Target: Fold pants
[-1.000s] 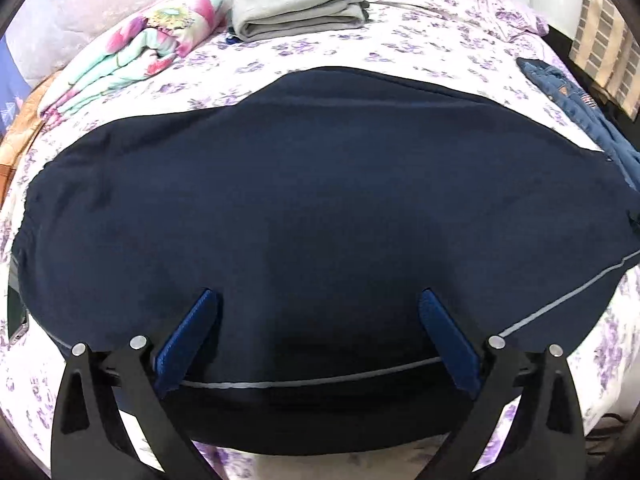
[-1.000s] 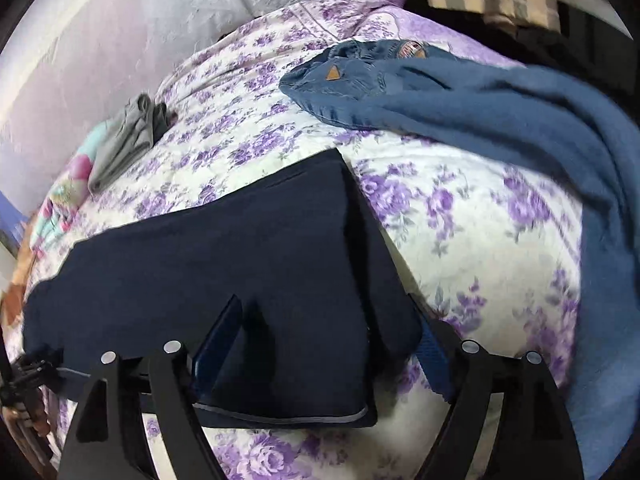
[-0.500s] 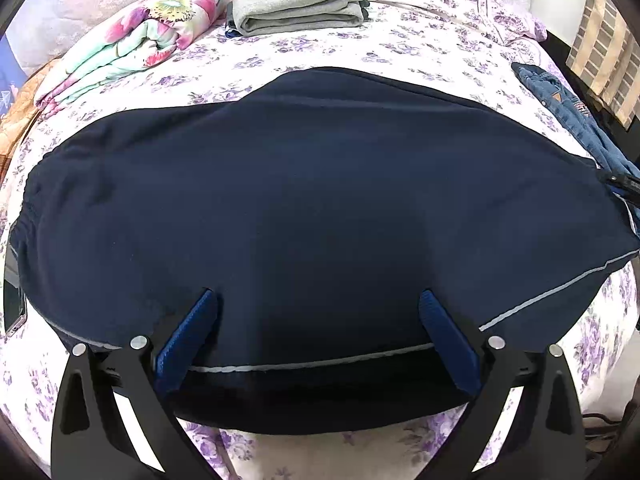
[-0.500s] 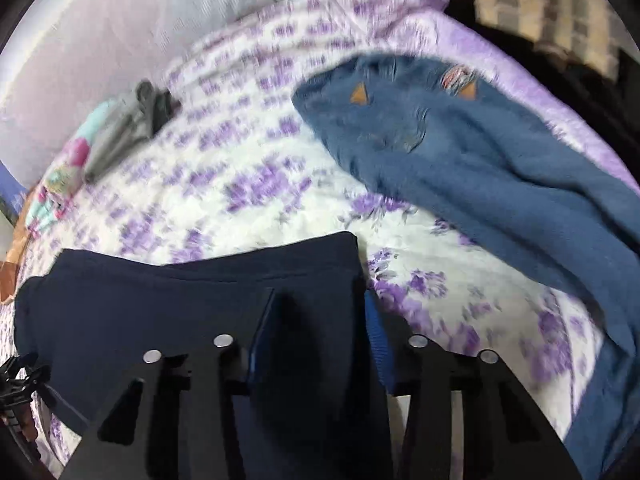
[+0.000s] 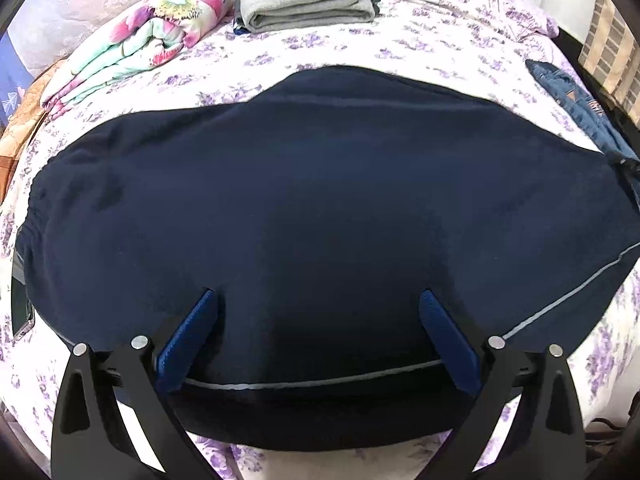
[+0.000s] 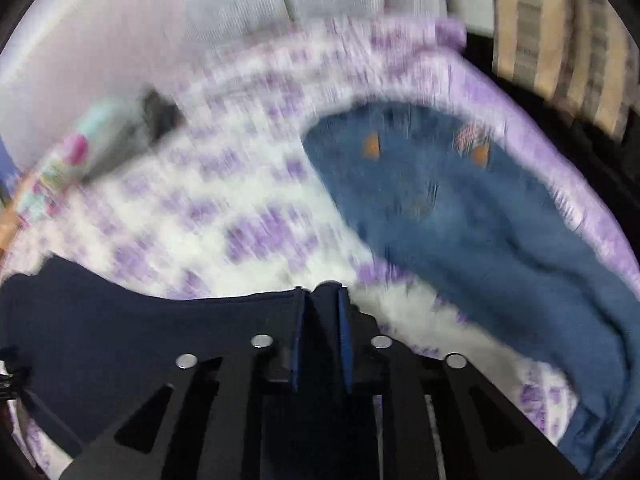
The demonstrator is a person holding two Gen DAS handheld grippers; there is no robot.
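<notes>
Left claw (image 5: 318,316) wide open, hovering over near edge of pants (image 5: 320,208); nothing pinched, cloth spread flat ahead of it and to both sides. Right claw (image 6: 320,332) narrow, jaws just closed on pants (image 6: 140,328) end, fold of navy cloth between pads. Jeans (image 6: 480,240) lie ahead-right of right claw, apart. Advice: keep right grip firm, carry end across toward left, keep edges lined, left claw press cloth so it does not slide.
</notes>
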